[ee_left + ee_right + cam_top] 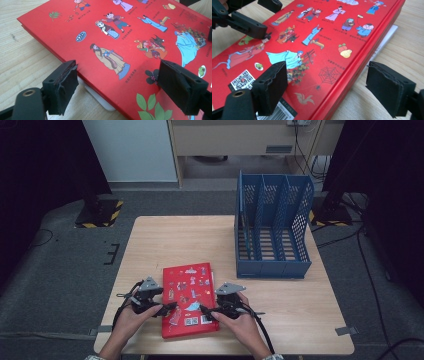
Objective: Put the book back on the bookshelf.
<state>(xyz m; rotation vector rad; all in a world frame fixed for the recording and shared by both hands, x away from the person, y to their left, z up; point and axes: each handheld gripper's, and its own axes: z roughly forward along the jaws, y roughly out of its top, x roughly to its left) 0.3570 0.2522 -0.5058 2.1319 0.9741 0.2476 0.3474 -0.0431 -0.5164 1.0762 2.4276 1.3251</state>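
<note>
1. A flat red hardcover book (190,299) with small cartoon figures printed on its cover lies on the light wooden table (165,237), between the two hand-held grippers and near the person's edge.
2. The left gripper (167,310) sits at the book's left edge, held by the left hand (131,316). Its jaws are spread and straddle that edge — one pad (62,86) is off the book, over the bare wood, the other (181,83) is over the cover; neither presses on it.
3. In the left gripper view, a white sheet (98,98) pokes out from under the book, just ahead of the jaws.
4. The right gripper (209,311) sits at the book's right edge, in the right hand (242,322). Its jaws are also spread — one pad (270,86) over the cover near the barcode and QR code, the other (387,86) over the table beyond the book's edge, with nothing pinched.
5. Beyond the right gripper, farther up the table, stands a blue perforated plastic file rack (272,227) with three compartments, well apart from the book.
</note>
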